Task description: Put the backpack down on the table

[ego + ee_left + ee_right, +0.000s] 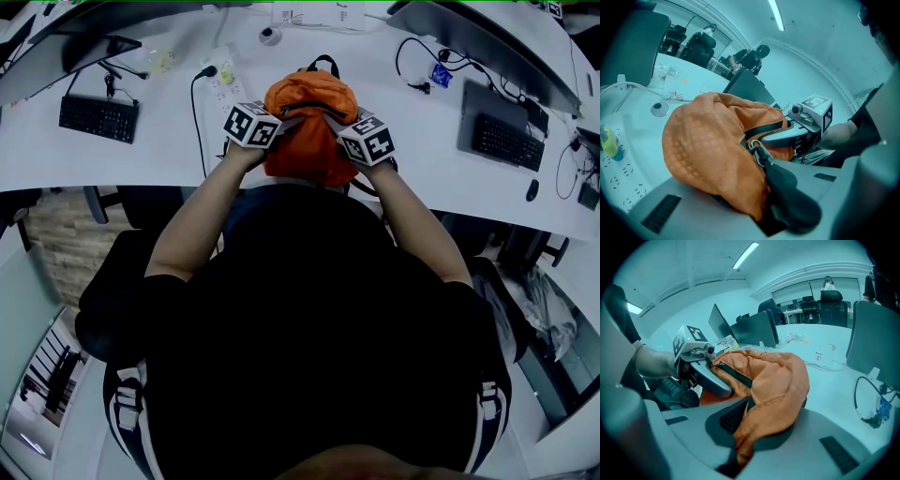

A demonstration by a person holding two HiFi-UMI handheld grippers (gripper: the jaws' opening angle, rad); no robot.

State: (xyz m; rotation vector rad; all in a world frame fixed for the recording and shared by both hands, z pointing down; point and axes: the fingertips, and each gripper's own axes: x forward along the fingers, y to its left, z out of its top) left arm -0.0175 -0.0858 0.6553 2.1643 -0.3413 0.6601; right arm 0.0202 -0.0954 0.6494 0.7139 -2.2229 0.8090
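As closed jaws pinch it, orange backpack over the desk
Left gripper and right gripper clamp its fabric; bottom perhaps touching.

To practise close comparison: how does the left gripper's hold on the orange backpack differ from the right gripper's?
The left gripper pinches the backpack right beside a metal clip; the right gripper pinches plain orange cloth. From the head view, the left gripper holds the backpack's left side, the right gripper its right side. Shared: both are shut on the backpack.
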